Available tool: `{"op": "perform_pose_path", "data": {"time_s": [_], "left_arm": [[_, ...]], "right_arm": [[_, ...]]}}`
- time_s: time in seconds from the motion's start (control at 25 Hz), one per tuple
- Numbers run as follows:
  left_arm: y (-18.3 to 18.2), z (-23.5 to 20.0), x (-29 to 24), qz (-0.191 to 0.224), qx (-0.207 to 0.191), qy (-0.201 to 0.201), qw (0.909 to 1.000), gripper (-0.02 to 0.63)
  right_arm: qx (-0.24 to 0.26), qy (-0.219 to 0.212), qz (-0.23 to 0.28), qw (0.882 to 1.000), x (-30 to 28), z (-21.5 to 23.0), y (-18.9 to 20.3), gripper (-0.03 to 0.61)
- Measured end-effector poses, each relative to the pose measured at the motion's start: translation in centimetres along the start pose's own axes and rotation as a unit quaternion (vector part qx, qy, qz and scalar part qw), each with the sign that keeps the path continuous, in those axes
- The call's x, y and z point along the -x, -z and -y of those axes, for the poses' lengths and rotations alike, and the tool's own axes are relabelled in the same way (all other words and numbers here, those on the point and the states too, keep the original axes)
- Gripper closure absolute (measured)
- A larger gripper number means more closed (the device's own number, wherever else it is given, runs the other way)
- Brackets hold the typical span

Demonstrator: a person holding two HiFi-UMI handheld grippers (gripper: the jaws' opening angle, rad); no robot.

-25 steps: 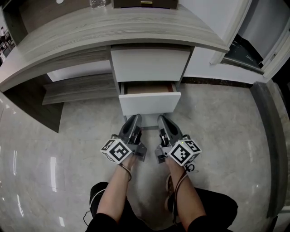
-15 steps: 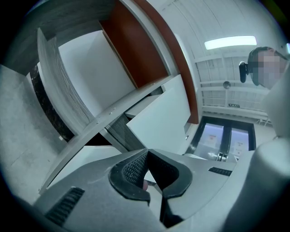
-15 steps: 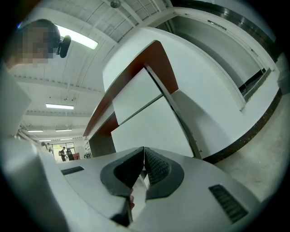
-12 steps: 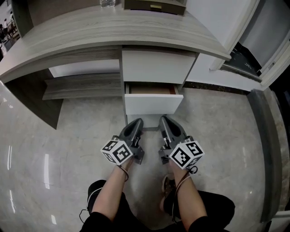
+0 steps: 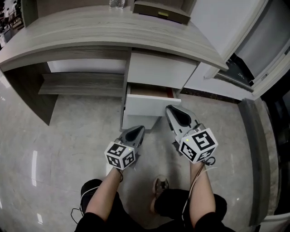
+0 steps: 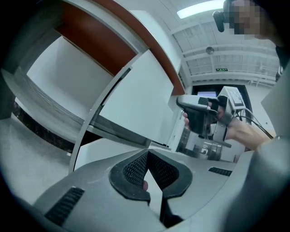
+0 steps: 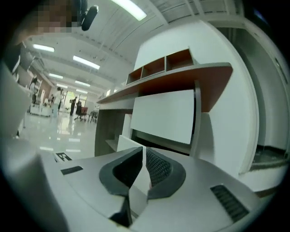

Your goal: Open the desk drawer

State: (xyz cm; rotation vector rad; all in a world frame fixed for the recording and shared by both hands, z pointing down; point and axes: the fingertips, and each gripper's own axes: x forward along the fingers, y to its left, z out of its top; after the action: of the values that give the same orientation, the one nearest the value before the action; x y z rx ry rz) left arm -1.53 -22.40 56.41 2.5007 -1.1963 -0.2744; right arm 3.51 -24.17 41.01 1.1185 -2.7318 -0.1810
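Currently the lower drawer (image 5: 152,105) under the desk (image 5: 90,31) stands partly pulled out, with the upper drawer (image 5: 161,70) flush above it. The left gripper (image 5: 137,131) is held short of the drawer front, jaws pressed together and empty. The right gripper (image 5: 173,111) is near the front's right corner, jaws likewise together and empty, and appears clear of it.

no legible text, no readable labels or numbers

I see glossy grey marble floor (image 5: 59,140) at seven o'clock, white panels (image 5: 222,22) at two, and strip lights (image 7: 129,9) overhead.
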Motion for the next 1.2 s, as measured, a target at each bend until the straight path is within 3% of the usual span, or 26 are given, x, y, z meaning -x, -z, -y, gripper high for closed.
{"op": "perform_pose_path", "data": {"time_s": [0.12, 0.24, 0.4, 0.6, 0.68, 0.84, 1.2], "left_arm": [[0.2, -0.3, -0.2, -0.014, -0.011, -0.015, 0.9997, 0.611], [0.5, -0.3, -0.2, -0.035, -0.05, -0.034, 0.9976, 0.611], [0.8, 0.2, -0.4, -0.049, -0.101, -0.046, 0.9926, 0.611], [0.9, 1.1, -0.9, -0.054, -0.115, -0.041, 0.991, 0.611], [1.1, 1.4, -1.0, -0.057, -0.119, -0.039, 0.9905, 0.611], [1.3, 1.0, -1.1, -0.061, -0.122, -0.051, 0.9894, 0.611], [2.0, 0.4, -1.6, -0.067, -0.116, -0.059, 0.9892, 0.611]], "right_arm": [[0.07, -0.012, -0.06, 0.996, -0.5, 0.3, -0.7, 0.567], [0.163, -0.036, -0.129, 0.977, -1.4, -0.4, -0.5, 0.474], [0.282, -0.036, -0.204, 0.937, -2.4, 0.0, 0.0, 0.474], [0.408, -0.059, -0.283, 0.866, -3.6, 0.5, 1.5, 0.474], [0.43, -0.074, -0.303, 0.847, -4.0, 0.4, 2.1, 0.474], [0.436, -0.096, -0.324, 0.834, -4.5, 0.3, 2.4, 0.472], [0.413, -0.127, -0.336, 0.837, -4.8, 0.0, 2.8, 0.475]]}}
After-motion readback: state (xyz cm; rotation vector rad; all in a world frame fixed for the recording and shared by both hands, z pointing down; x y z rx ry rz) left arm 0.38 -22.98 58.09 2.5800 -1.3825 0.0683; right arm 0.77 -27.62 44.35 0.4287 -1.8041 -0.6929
